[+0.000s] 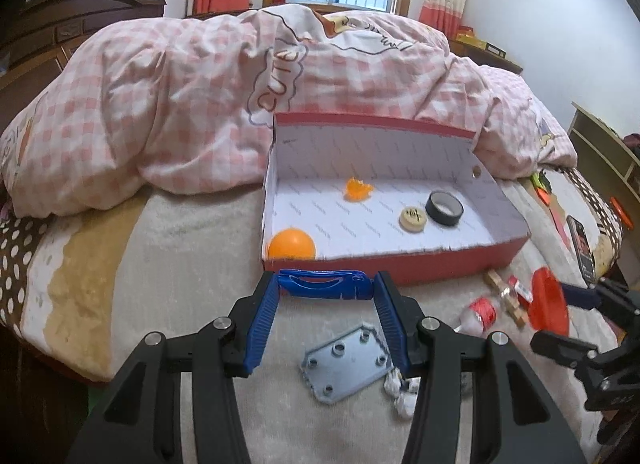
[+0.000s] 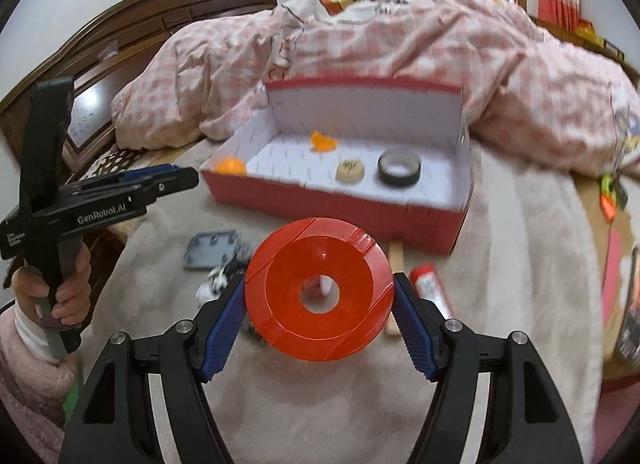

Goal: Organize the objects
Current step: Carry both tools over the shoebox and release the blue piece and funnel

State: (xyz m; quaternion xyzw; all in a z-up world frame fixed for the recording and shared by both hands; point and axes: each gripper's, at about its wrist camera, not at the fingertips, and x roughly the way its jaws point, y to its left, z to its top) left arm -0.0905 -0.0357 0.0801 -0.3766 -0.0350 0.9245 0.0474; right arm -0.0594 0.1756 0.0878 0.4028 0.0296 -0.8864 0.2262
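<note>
Two things are held clear of the bed, a blue clip (image 1: 322,284) pinched in the left gripper (image 1: 326,296) and a red funnel (image 2: 319,295) clamped in the right gripper (image 2: 320,300), apparently bound for the red box (image 1: 448,264) just ahead.

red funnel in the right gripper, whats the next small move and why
Probably carry the red funnel forward over the open red box and let go there. The right gripper already clamps its rim, clear of the bed, and the box floor has bare room beside the tape roll.
</note>
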